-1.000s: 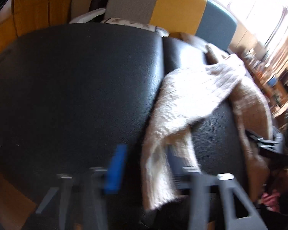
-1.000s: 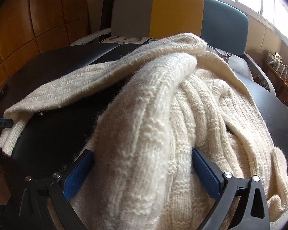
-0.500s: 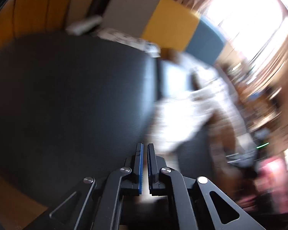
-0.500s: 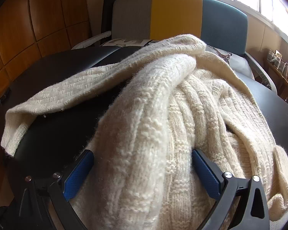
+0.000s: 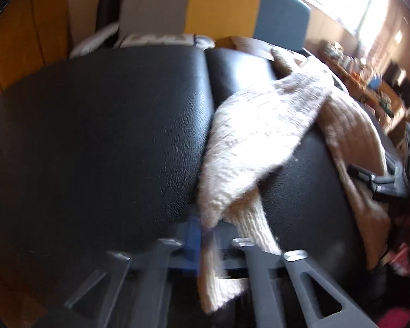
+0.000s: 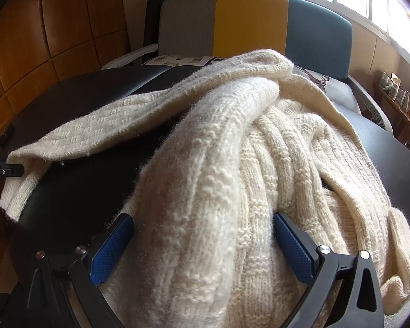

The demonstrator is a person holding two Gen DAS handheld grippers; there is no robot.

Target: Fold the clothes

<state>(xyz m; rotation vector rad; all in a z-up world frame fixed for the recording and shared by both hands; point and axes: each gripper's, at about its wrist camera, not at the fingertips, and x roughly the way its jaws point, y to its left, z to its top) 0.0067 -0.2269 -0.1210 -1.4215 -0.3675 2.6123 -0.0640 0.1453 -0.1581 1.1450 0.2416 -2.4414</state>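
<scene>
- Sweater (image 6: 232,164), cream cable knit, lies heaped on black padded table (image 5: 95,136); bulk sits toward 3 o'clock in my left view and fills the centre of my right view.
- One sleeve (image 5: 254,142) runs from the heap toward 6 o'clock, down to my left gripper (image 5: 207,240).
- Left gripper: jaws pressed together on the sleeve's cuff end; fabric hangs out below the blue pads. View is blurred.
- Right gripper (image 6: 202,246): jaws spread wide, a thick fold of the sweater between the blue pads (image 6: 112,248); I cannot tell whether they press on it.
- Left gripper also shows at 9 o'clock in my right view, at the cuff.
- Chair (image 6: 254,24), grey, yellow and teal, at 12 o'clock behind the table.
</scene>
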